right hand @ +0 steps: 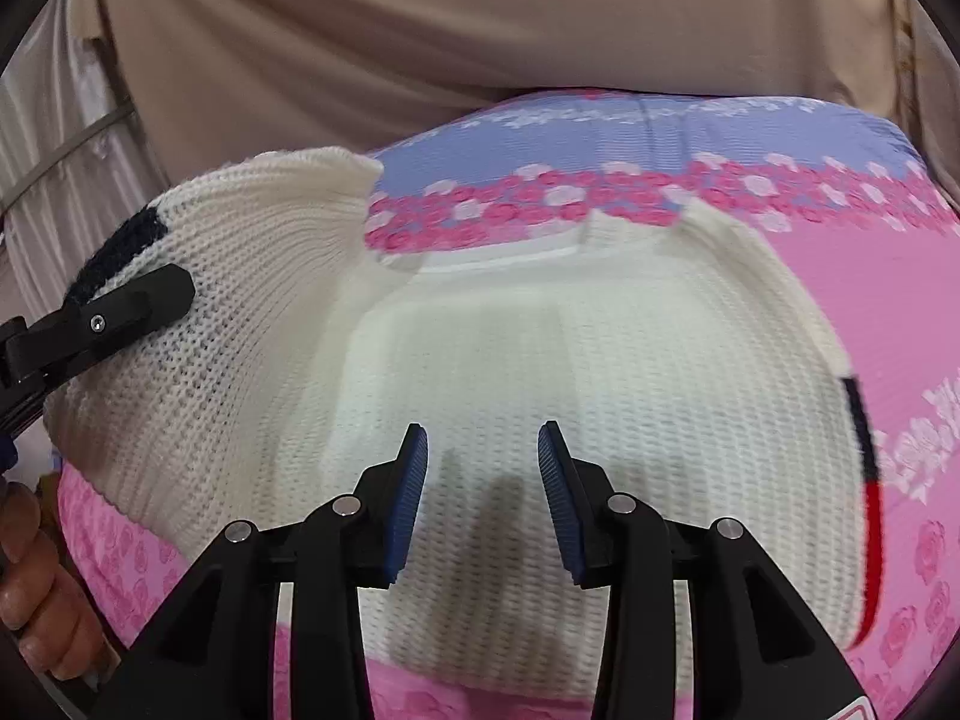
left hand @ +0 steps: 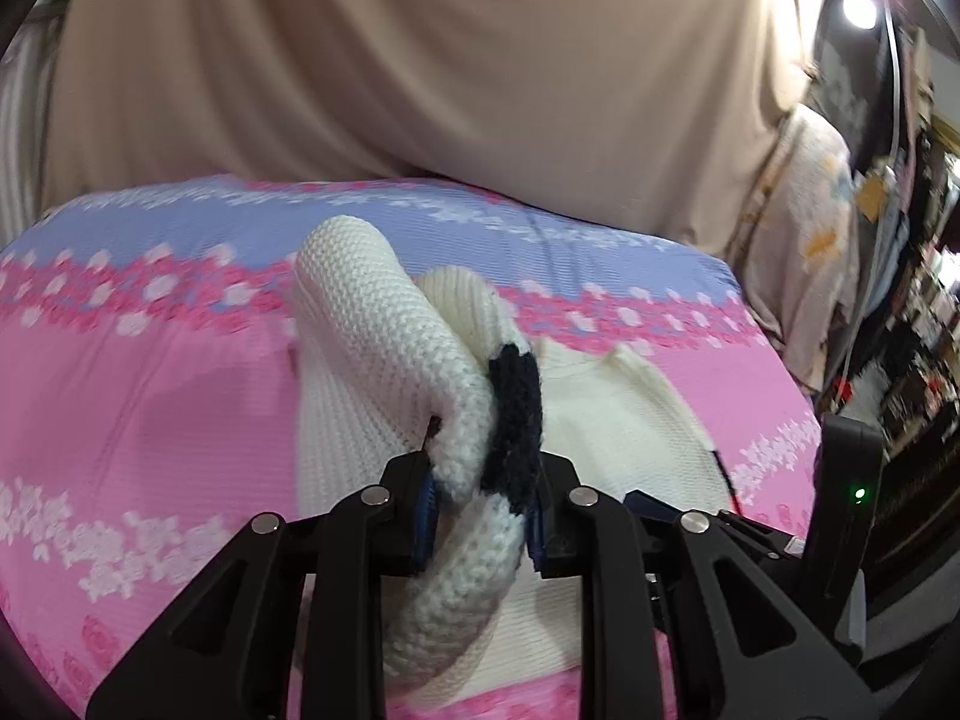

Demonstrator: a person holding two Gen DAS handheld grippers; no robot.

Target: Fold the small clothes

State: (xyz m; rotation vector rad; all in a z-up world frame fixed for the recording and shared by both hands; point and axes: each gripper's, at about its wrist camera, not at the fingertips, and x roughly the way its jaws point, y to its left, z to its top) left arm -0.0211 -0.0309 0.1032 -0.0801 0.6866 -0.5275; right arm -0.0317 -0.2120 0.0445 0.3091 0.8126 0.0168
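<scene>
A small white knit sweater (left hand: 360, 330) with a navy band lies on a pink and blue flowered cover (left hand: 150, 390). My left gripper (left hand: 483, 480) is shut on a lifted, rolled edge of the sweater, white knit and navy band (left hand: 516, 414) squeezed between the pads. In the right wrist view the same gripper (right hand: 120, 306) holds that corner up at the left. My right gripper (right hand: 483, 462) hovers open over the flat body of the sweater (right hand: 540, 360), nothing between its blue pads. A red and navy stripe (right hand: 867, 450) runs along the sweater's right edge.
A person in a beige top (left hand: 420, 60) stands behind the far edge of the covered surface (right hand: 870, 300). A hand (right hand: 30, 570) shows at the lower left. Hanging clothes and cluttered shelves (left hand: 888, 300) fill the right. A black device with a green light (left hand: 852, 480) stands close right.
</scene>
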